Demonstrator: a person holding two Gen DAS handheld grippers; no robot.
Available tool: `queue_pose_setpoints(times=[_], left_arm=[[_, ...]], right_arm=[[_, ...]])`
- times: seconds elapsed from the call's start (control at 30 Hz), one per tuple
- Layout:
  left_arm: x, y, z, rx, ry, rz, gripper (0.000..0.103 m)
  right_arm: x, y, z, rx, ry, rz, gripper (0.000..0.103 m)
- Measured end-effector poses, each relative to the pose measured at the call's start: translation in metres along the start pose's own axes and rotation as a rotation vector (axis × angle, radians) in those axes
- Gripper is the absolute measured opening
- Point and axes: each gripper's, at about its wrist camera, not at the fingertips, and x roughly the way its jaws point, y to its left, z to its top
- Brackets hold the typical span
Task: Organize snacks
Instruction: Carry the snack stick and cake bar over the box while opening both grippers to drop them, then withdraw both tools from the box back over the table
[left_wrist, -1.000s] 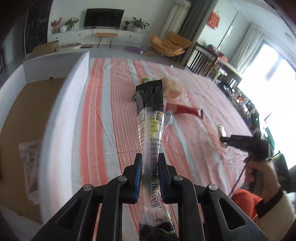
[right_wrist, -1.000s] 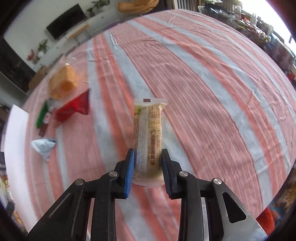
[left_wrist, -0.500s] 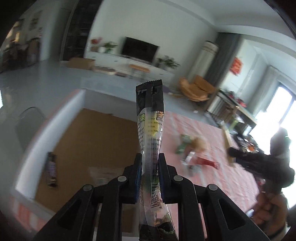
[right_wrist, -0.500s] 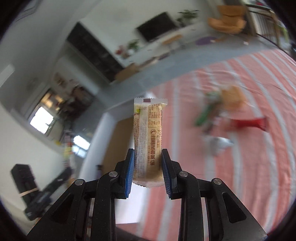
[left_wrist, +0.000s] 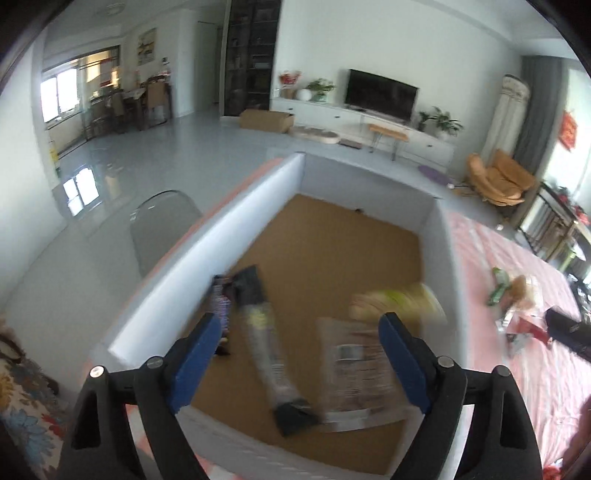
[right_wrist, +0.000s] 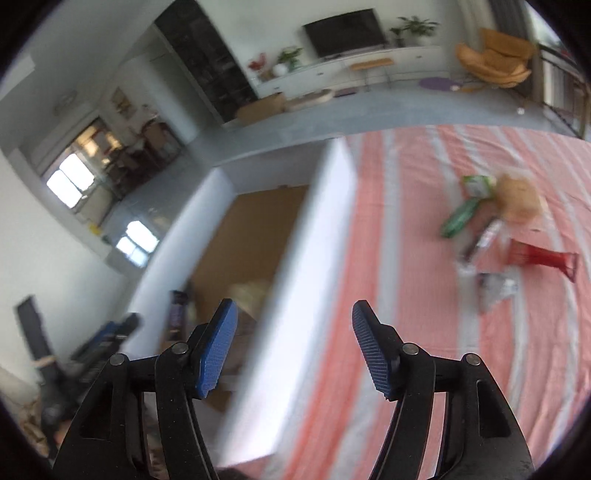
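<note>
My left gripper (left_wrist: 299, 354) is open and empty above the white-walled box (left_wrist: 236, 243) with a brown floor. In the box lie the long clear packet with black ends (left_wrist: 266, 343), a dark bar (left_wrist: 221, 314), a flat clear bag (left_wrist: 354, 369) and the blurred yellow bar (left_wrist: 399, 302). My right gripper (right_wrist: 295, 347) is open and empty over the box's right wall (right_wrist: 295, 280). Loose snacks stay on the striped cloth: a green packet (right_wrist: 458, 218), an orange bun bag (right_wrist: 517, 199), a red packet (right_wrist: 543, 256).
The pink and grey striped tablecloth (right_wrist: 424, 295) spreads to the right of the box. A clear chair back (left_wrist: 162, 225) stands to the left of the box. The right gripper's body shows in the left wrist view (left_wrist: 569, 328) near the loose snacks.
Both grippers have opened and let go of their snacks. The long clear packet and the yellow bar now lie in the box. Both views swung over the box.
</note>
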Motion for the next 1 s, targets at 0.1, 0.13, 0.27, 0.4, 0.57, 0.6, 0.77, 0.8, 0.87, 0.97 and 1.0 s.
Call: queue_pose_setpoints(times=[0.1, 0.13, 0.27, 0.4, 0.57, 0.6, 0.77, 0.8, 0.87, 0.97, 1.0], left_arm=[[-0.011, -0.034, 0.006, 0.038, -0.008, -0.082, 0.087], [-0.014, -0.051, 0.004, 0.059, -0.01, -0.123, 0.087], [-0.027, -0.123, 0.002, 0.164, 0.004, -0.279, 0.096], [-0.023, -0.211, -0.033, 0.33, 0.119, -0.455, 0.099], [0.011, -0.279, -0.072, 0.401, 0.173, -0.46, 0.099], [0.024, -0.29, -0.079, 0.424, 0.173, -0.417, 0.099], [0.075, -0.31, -0.092, 0.49, 0.183, -0.291, 0.099], [0.082, -0.313, -0.094, 0.503, 0.184, -0.274, 0.099], [0.102, -0.317, -0.1, 0.527, 0.2, -0.234, 0.099], [0.128, -0.316, -0.104, 0.522, 0.246, -0.212, 0.099], [0.134, -0.314, -0.105, 0.517, 0.26, -0.204, 0.099]], right_arm=[[-0.006, -0.056, -0.012, 0.039, -0.041, -0.177, 0.069], [-0.007, -0.075, -0.018, 0.047, -0.047, -0.246, 0.069], [-0.019, -0.159, -0.048, 0.093, -0.065, -0.514, 0.069], [-0.031, -0.23, -0.076, 0.198, -0.058, -0.656, 0.069], [-0.045, -0.269, -0.1, 0.306, -0.111, -0.672, 0.069], [-0.046, -0.267, -0.099, 0.315, -0.126, -0.659, 0.069], [-0.045, -0.261, -0.101, 0.282, -0.129, -0.658, 0.07], [-0.042, -0.258, -0.1, 0.27, -0.128, -0.669, 0.071], [-0.039, -0.257, -0.099, 0.259, -0.117, -0.667, 0.075], [-0.037, -0.254, -0.101, 0.255, -0.112, -0.664, 0.078], [-0.037, -0.254, -0.101, 0.254, -0.111, -0.663, 0.079]])
